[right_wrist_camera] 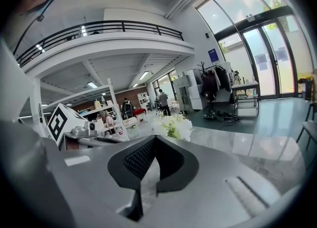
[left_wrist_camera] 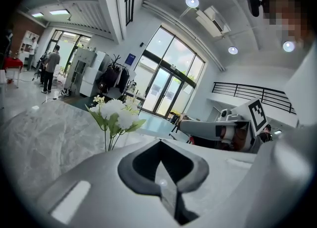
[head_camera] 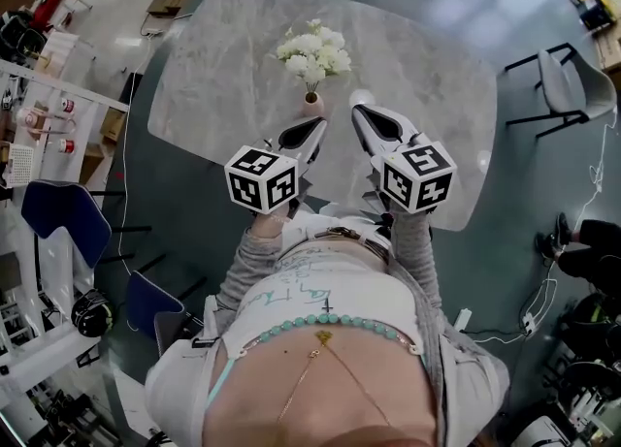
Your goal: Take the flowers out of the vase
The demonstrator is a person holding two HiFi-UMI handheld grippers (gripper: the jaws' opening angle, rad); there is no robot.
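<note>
White flowers (head_camera: 311,52) stand upright in a small pink vase (head_camera: 312,103) near the middle of the grey marble table (head_camera: 213,77). My left gripper (head_camera: 310,129) hovers just in front of the vase, a little to its left, jaws shut and empty. My right gripper (head_camera: 364,112) is to the right of the vase, also shut on nothing. The left gripper view shows the flowers (left_wrist_camera: 116,111) and their stems beyond my shut left gripper (left_wrist_camera: 159,147). In the right gripper view the flowers (right_wrist_camera: 174,125) peek over my shut right gripper (right_wrist_camera: 152,145). The vase is hidden in both gripper views.
A white chair (head_camera: 572,86) stands right of the table, and a blue chair (head_camera: 68,217) left of it. Shelving (head_camera: 44,125) lines the far left. Cables (head_camera: 543,290) lie on the floor at the right. People (left_wrist_camera: 49,66) stand far back in the room.
</note>
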